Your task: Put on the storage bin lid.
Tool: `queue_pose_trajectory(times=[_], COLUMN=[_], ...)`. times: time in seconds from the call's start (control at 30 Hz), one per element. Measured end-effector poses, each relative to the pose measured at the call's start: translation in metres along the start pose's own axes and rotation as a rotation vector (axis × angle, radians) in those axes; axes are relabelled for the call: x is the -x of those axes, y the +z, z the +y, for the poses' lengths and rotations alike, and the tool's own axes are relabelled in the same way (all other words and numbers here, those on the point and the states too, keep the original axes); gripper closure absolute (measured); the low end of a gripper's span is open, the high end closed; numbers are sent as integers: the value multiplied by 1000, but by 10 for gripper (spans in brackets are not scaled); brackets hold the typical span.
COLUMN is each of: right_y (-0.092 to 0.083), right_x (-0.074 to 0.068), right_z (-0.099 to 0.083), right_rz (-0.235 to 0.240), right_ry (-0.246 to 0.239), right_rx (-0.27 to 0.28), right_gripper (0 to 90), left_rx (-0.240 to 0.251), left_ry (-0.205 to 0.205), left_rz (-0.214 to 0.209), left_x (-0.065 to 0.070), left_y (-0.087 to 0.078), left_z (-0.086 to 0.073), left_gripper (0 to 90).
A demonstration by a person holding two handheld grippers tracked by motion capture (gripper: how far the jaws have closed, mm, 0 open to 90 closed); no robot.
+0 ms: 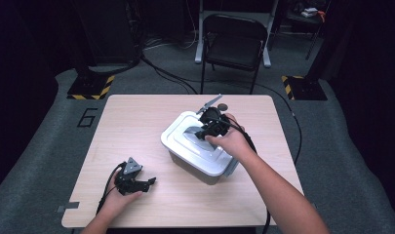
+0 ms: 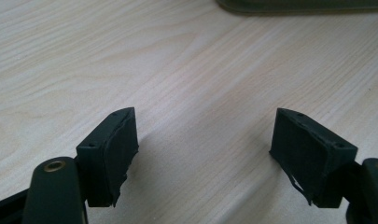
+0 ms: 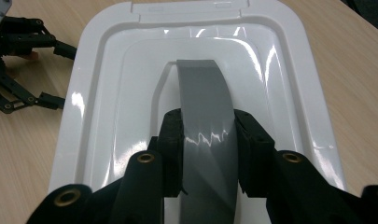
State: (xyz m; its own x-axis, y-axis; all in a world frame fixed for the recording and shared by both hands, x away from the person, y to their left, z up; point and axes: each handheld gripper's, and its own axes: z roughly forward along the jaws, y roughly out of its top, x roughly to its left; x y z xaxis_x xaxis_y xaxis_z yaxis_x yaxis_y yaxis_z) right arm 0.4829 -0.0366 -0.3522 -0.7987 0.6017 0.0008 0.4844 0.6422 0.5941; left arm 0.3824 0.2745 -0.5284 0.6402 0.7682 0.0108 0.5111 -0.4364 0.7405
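Right gripper (image 3: 207,156) clamped on the grey handle (image 3: 206,116) of the box (image 1: 201,158), mid-table.
Box: rigid plastic, glossy white lid (image 3: 98,84), likely slippery and light; the handle is the sensible hold. Left gripper (image 2: 203,154) rests with jaws wide and empty on the table (image 2: 130,56), near the front left.

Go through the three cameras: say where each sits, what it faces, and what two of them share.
High view: above the table, looking forward and down; both forearms, left claw, right claw.
Left gripper view: on the left claw, facing bare wood between open jaws.
Right gripper view: on the right claw, shut on the grey handle of the white lid.
Shared: the lid.
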Motion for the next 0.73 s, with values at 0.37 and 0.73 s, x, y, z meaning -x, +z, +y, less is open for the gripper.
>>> queue_pose_trajectory(times=[0.37,0.73], right_y=[6,-10], right_x=[5,4], right_z=[-6,-13], right_rz=[22,1], right_ry=[6,29], right_rx=[-4,81], right_gripper=[662,310], left_rx=[2,9], left_ry=[0,-6], left_rz=[3,4], left_x=[0,0], left_y=[0,1], left_z=[0,0], left_gripper=[228,229])
